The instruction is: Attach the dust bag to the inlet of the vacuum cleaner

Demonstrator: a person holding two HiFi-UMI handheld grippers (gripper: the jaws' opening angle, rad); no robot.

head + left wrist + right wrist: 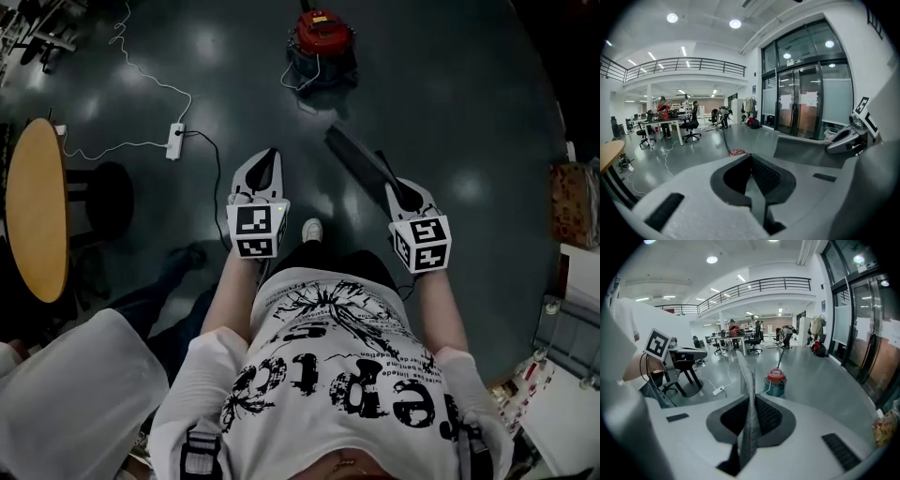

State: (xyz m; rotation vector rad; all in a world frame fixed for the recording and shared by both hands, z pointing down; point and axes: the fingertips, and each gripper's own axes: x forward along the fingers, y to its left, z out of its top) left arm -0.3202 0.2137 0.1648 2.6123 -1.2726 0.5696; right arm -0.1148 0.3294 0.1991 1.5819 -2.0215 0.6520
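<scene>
Grey dust bag [359, 157] sits pinched edge-on between the closed jaws of the right gripper [396, 189]. The left gripper [271, 157] is closed on nothing. The red vacuum cleaner [322, 42] stands well ahead on the floor [459, 103].

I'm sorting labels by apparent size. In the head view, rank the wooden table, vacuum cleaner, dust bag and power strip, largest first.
1. wooden table
2. vacuum cleaner, though it stands farthest off
3. dust bag, a thin strip nearer the camera; its rank against the vacuum cleaner is unsure
4. power strip, clearly smallest
</scene>
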